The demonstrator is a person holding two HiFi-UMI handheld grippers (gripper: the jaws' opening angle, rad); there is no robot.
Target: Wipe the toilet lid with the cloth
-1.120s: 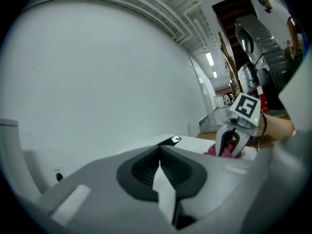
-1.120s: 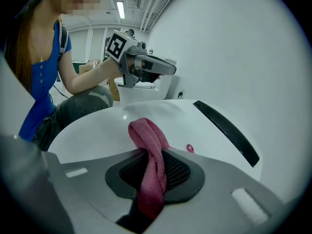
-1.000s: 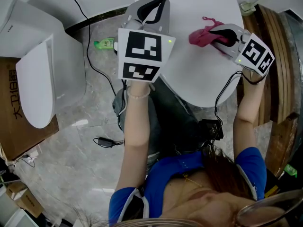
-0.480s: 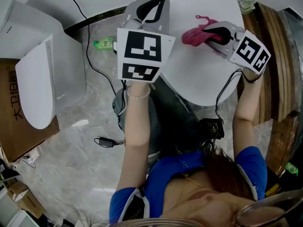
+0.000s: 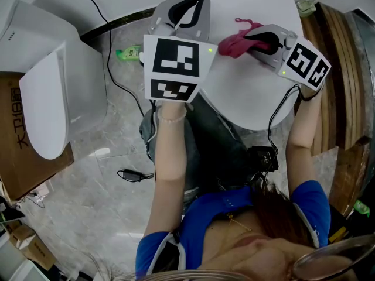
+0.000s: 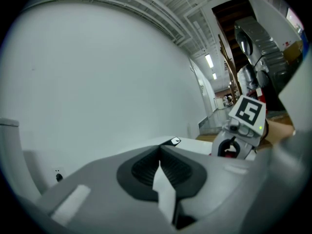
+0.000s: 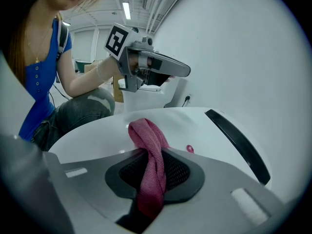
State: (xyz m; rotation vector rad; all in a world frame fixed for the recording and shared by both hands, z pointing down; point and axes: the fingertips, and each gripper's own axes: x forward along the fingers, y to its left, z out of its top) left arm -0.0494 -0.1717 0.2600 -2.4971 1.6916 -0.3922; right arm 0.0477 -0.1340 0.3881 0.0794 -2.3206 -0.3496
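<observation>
Right tool point(image 5: 259, 40) clamps pink knit cloth point(image 5: 233, 44) above round white table point(image 5: 252, 92). White toilet lid point(image 5: 44, 107) lies well off its left edge. Left tool point(image 6: 161, 172) closed, empty.

Left gripper point(image 6: 160, 156): jaws pressed together, nothing held between them. Beyond them, a white table point(image 6: 197, 146) and a white wall point(image 6: 97, 82) are seen, with a socket point(image 6: 58, 175) low at left. Right gripper point(image 6: 230, 148) at right, marker cube point(image 6: 247, 112) on top, red cloth point(image 6: 222, 153) pinched in it.

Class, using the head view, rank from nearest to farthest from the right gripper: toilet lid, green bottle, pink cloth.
1. pink cloth, clamped in the right gripper
2. green bottle, on the floor leftward
3. toilet lid, far left
</observation>
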